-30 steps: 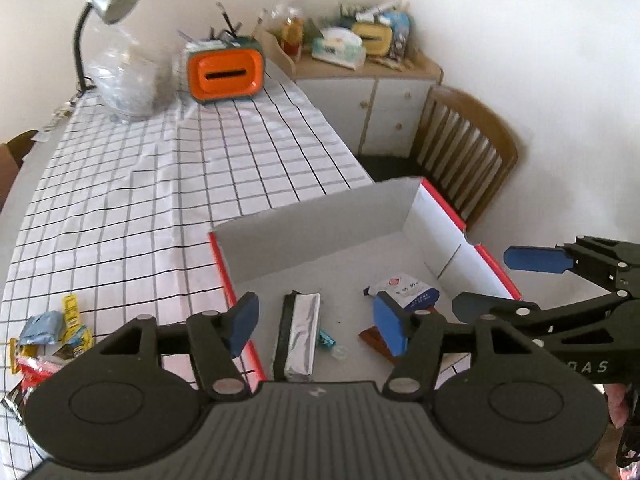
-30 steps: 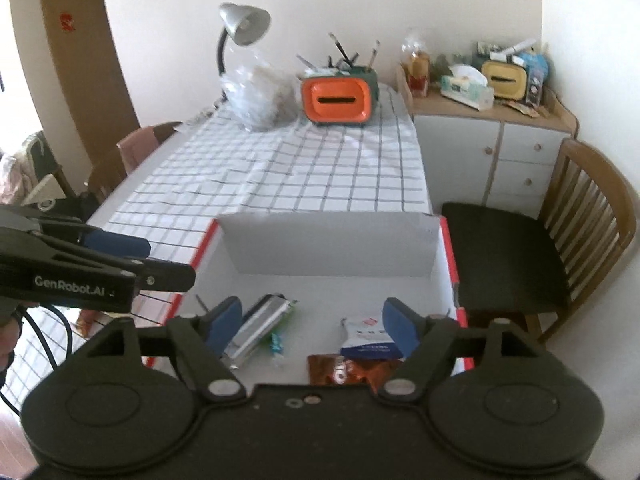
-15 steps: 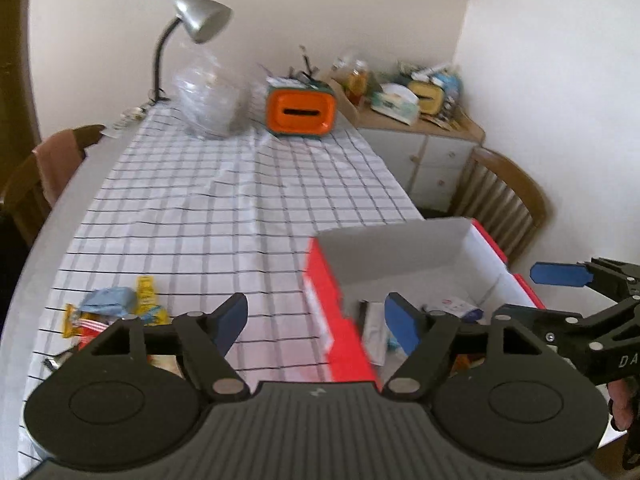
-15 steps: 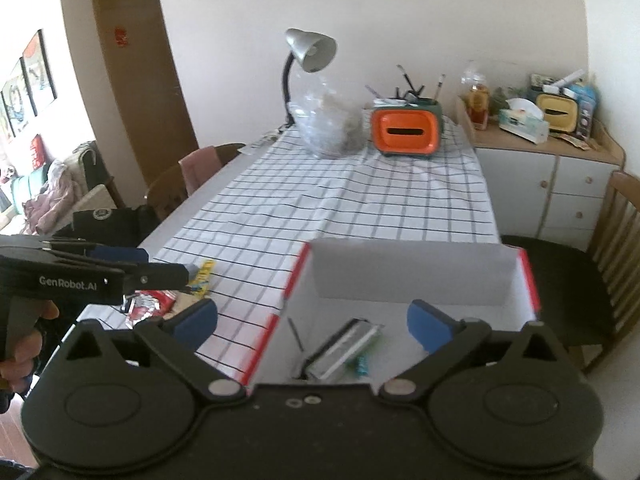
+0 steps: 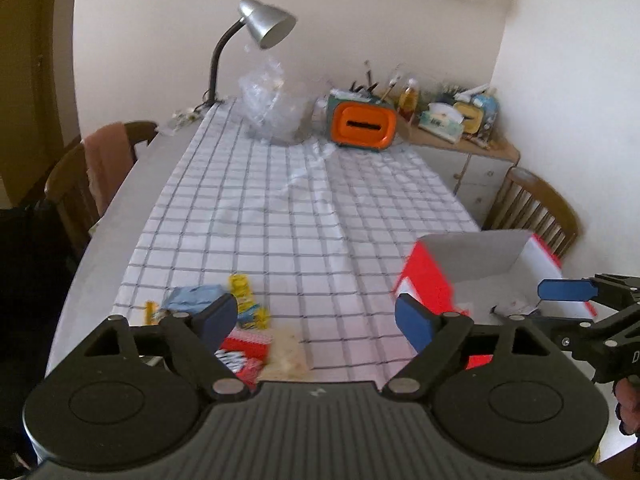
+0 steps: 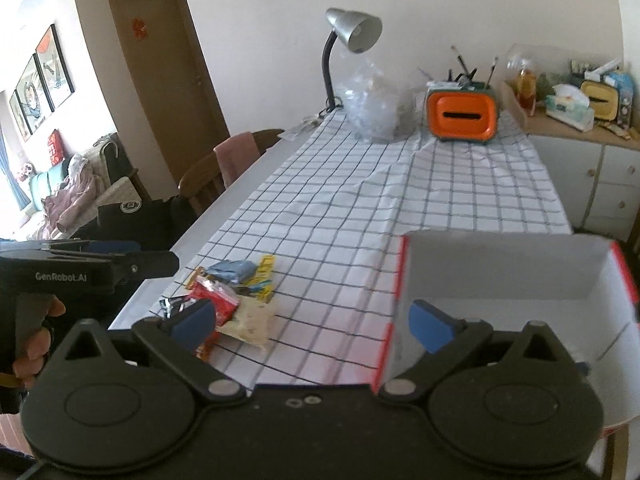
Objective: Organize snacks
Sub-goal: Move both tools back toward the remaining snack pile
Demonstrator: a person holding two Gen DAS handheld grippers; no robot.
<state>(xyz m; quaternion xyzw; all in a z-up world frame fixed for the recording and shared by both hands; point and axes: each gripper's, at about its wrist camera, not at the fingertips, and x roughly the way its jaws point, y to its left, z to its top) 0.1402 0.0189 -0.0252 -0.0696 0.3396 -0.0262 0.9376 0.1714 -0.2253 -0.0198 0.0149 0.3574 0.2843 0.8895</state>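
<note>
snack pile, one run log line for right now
left gripper: open, empty | right gripper: open, empty | snack pile: on tablecloth | box: right of pile

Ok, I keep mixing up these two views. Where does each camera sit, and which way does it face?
Left wrist: sits on the left hand-held gripper, jaws open and empty, looking down the checked tablecloth toward the lamp; the right hand-held gripper shows at its right edge.
Right wrist: sits on the right hand-held gripper, open and empty, facing the same way; the left hand-held gripper and the hand holding it show at left.
Shared: snack pile, red-edged box, orange holder.
</note>
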